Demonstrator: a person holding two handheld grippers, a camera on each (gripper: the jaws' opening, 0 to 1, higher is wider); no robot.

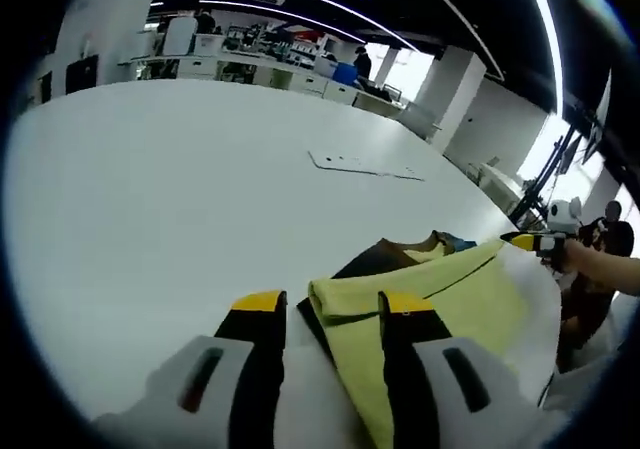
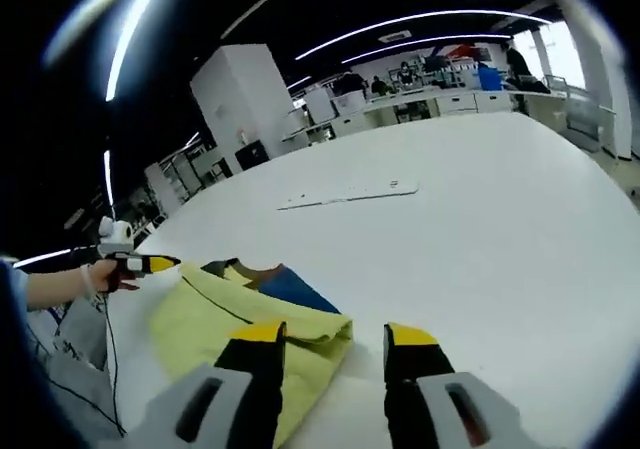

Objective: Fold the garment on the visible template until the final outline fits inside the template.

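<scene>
A yellow garment (image 1: pixel 470 294) with a dark brown part (image 1: pixel 375 259) and a blue part (image 2: pixel 290 287) lies folded near the table's edge. My left gripper (image 1: pixel 332 304) is open, and a folded yellow corner lies between its black, yellow-tipped jaws. My right gripper (image 2: pixel 334 335) is open too, its left jaw right beside the other folded corner (image 2: pixel 325 334). In the left gripper view the right gripper (image 1: pixel 530 239) sits at the garment's far end, held by a hand (image 1: pixel 590 259). In the right gripper view the left gripper (image 2: pixel 140 263) shows at the far left.
A thin white flat sheet (image 1: pixel 365 164) (image 2: pixel 345 194) lies further out on the large white table (image 1: pixel 180 189). Desks, shelves and people stand in the background beyond the table. A cable (image 2: pixel 108 349) hangs by the person's arm.
</scene>
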